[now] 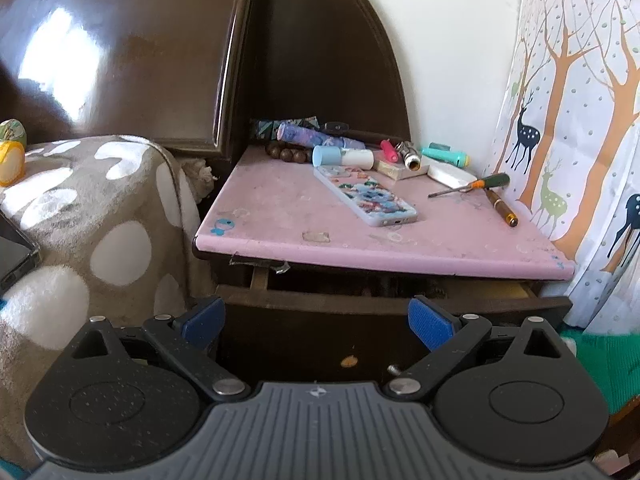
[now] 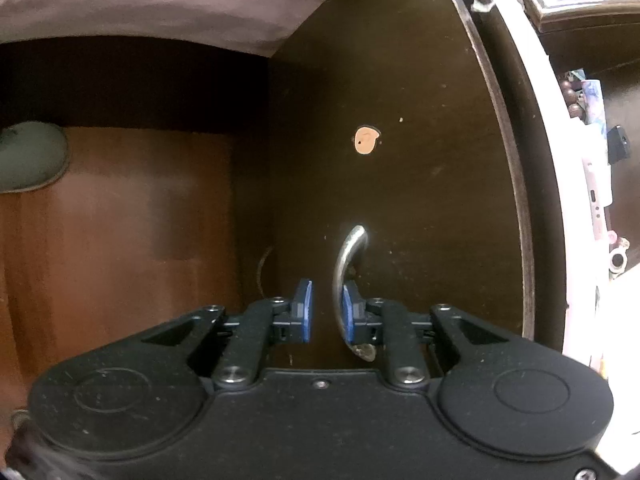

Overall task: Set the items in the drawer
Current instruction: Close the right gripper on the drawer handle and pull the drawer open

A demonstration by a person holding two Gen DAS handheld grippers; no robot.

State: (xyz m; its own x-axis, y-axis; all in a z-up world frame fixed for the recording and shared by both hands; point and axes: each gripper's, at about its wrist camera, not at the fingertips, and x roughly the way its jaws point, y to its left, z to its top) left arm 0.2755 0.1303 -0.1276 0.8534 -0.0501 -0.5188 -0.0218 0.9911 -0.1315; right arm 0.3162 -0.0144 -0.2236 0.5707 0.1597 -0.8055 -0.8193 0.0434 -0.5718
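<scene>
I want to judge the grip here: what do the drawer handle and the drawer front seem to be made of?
The drawer handle looks like polished metal: silvery, curved, with bright highlights. The drawer front seems to be dark-stained or veneered wood with a dull sheen; a pale chip exposes lighter material underneath, though solid wood or board cannot be told.

Spotted blanket [image 1: 100, 216] on the bed — deer-print curtain [image 1: 580, 128] hanging opposite

The inside of the slightly open dark wooden drawer [image 1: 360, 288] is lost in shadow under the pink desk [image 1: 280, 208]. The lower end of the curved metal drawer handle [image 2: 346, 280] is covered by the right gripper [image 2: 325, 308]. A dark tablet [image 1: 14, 256] is cut off by the left edge.
</scene>
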